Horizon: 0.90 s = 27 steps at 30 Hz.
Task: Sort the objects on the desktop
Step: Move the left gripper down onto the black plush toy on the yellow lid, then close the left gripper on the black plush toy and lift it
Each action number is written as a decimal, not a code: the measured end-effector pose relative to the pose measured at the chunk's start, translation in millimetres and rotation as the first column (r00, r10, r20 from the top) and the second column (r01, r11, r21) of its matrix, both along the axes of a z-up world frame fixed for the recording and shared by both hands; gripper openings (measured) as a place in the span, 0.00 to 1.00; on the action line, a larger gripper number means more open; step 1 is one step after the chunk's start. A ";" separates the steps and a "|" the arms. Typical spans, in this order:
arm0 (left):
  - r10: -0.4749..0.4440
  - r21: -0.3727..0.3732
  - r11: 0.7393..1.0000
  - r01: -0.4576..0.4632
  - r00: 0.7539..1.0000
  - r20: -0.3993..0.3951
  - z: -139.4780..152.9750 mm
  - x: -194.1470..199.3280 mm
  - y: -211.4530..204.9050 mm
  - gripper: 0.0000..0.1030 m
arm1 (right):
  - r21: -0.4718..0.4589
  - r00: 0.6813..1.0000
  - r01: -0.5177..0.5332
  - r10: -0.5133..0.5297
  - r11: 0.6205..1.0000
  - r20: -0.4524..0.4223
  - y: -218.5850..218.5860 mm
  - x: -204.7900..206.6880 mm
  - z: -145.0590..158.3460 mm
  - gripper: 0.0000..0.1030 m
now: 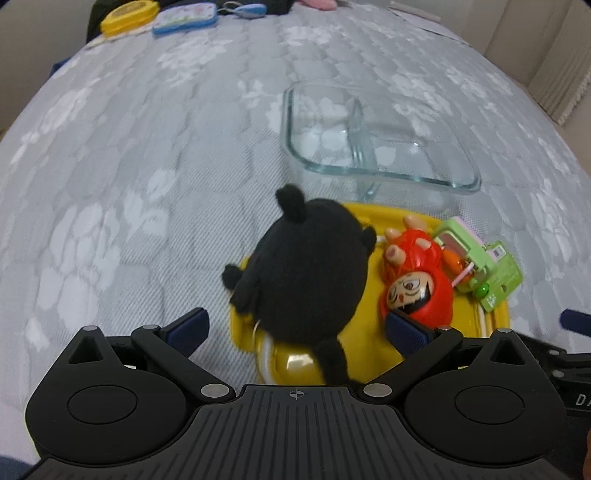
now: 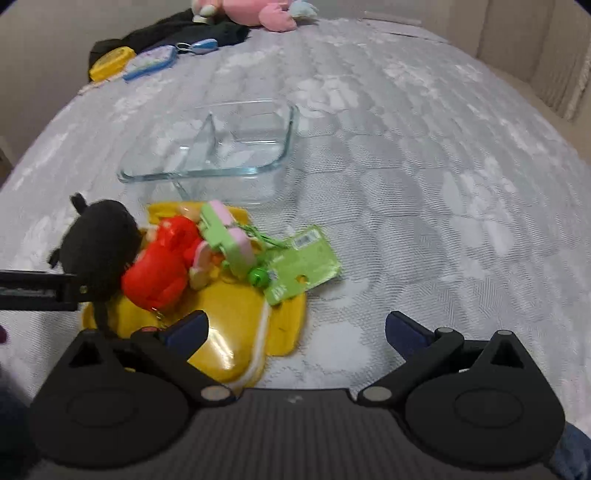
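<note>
Two handheld grippers hover over a grey floral-quilted bedspread where a heap of small toys sits on a yellow lid. The left gripper has its jaws spread wide around a black plush toy, which lies on the lid's left side; whether the blue pads touch the plush cannot be told. Beside it lies a red doll figure — face up in the left wrist view — and just beyond that a green-and-pink toy with a green card tag overhanging the lid's edge. The right gripper is also spread and grips nothing, its left finger over the lid and its right over bare quilt. Just behind the lid stands a clear glass container — divided into two compartments. Far off at the bed's edge lie a yellow case, a blue-rimmed pouch and a pink plush.
</note>
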State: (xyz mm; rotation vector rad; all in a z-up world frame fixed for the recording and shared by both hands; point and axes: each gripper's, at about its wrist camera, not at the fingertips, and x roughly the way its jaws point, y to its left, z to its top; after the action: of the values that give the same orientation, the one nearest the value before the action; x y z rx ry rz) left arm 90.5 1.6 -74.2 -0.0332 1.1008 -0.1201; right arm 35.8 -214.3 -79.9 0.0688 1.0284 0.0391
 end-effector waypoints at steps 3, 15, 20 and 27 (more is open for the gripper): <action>-0.028 0.014 1.000 0.028 0.999 0.020 -0.4 6.9 -7.1 1.00 | 0.102 0.998 0.022 -0.016 0.995 -0.055 -10.3 6.0 -9.7 0.98; -0.036 0.022 0.999 0.036 0.999 0.008 -20.8 28.8 -11.7 0.99 | 0.218 0.995 0.092 -0.083 0.972 -0.049 -32.3 15.1 -16.6 0.97; -0.023 0.050 0.999 0.022 1.000 0.018 -24.9 27.3 -9.1 0.81 | 0.247 0.994 0.106 -0.097 0.963 -0.045 -35.8 14.4 -16.8 0.97; -0.005 0.011 1.000 0.005 0.999 0.040 -15.3 19.1 -2.2 0.71 | 0.287 0.992 0.124 -0.117 0.950 -0.041 -40.6 13.5 -16.9 0.99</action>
State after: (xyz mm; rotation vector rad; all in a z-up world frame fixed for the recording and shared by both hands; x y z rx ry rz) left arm 109.6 -0.6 -89.4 -0.0186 1.0618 -0.1187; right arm 49.2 -254.9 -96.8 0.3998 1.0347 0.0772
